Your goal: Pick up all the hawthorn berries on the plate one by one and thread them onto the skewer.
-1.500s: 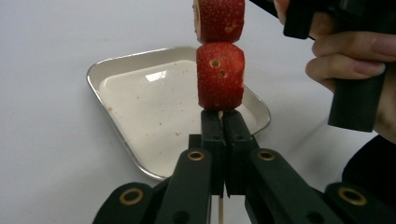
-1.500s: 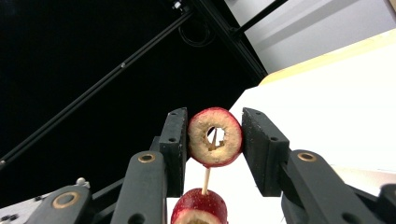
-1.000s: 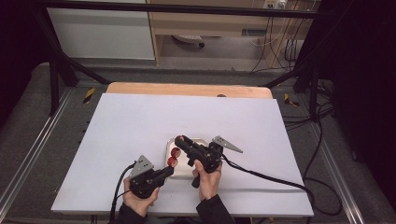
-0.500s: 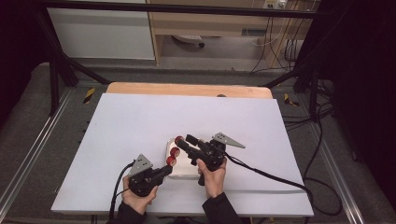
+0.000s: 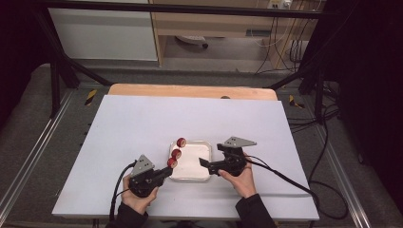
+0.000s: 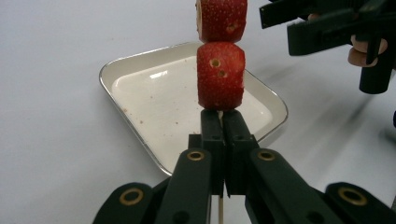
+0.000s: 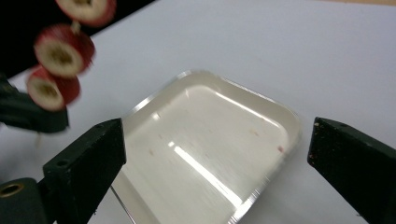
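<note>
Red strawberry pieces, three of them, sit threaded on a thin wooden skewer (image 6: 219, 210), and we see them first at the left of the table. In the high view, the left gripper (image 5: 167, 171) lies at about seven o'clock on the white table (image 5: 142, 123), held in the person's left hand (image 5: 138, 197). Its jaws are pressed together on the skewer's bare end, just below the lowest strawberry piece (image 6: 221, 75). In the left gripper view, a second strawberry piece (image 6: 222, 18) sits right above the lowest one, touching it. From the high view, the skewer slants up toward one o'clock, so the strawberry pieces (image 5: 176, 153) hang over the left edge of the tray.

Moving right, we come to the shallow tray (image 5: 202, 176), pale and square with rounded corners, lying near the middle of the table's near half. Its inside shows a few small reddish specks.

Further right, the right gripper (image 5: 203, 161) is held in the person's right hand (image 5: 240, 179), at about five o'clock on the table, pointing left toward the tray. Its jaws have just been opening and now stand spread wide apart, with nothing between them; in the right gripper view the tray (image 7: 261, 186) lies beyond the gap.
</note>
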The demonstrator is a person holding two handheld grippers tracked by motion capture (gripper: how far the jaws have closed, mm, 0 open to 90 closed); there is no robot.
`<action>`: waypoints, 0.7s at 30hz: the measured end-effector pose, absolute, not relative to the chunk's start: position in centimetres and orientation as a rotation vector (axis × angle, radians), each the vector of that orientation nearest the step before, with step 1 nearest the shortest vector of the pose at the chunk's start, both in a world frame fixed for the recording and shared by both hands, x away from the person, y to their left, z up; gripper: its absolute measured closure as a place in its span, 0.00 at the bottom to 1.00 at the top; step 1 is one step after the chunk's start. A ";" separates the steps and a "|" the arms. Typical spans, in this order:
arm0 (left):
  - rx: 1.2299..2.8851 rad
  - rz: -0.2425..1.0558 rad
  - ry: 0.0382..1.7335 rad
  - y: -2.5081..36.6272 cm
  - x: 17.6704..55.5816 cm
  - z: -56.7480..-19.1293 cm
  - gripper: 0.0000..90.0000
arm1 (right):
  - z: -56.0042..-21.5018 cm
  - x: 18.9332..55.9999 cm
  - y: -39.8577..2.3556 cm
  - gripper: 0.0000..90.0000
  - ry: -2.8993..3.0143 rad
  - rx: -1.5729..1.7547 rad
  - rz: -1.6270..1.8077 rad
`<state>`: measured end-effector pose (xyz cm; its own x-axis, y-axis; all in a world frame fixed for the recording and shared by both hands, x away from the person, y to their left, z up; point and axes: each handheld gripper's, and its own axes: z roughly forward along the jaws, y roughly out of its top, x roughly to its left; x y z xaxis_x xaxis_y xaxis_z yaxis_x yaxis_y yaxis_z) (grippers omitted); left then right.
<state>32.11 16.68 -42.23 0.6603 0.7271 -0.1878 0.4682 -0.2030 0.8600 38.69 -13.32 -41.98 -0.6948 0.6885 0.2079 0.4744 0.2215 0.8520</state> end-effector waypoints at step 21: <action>1.964 0.301 0.925 16.9 34.1 -40.1 0.98 | -44.0 36.7 -21.3 0.01 2.382 1.010 1.261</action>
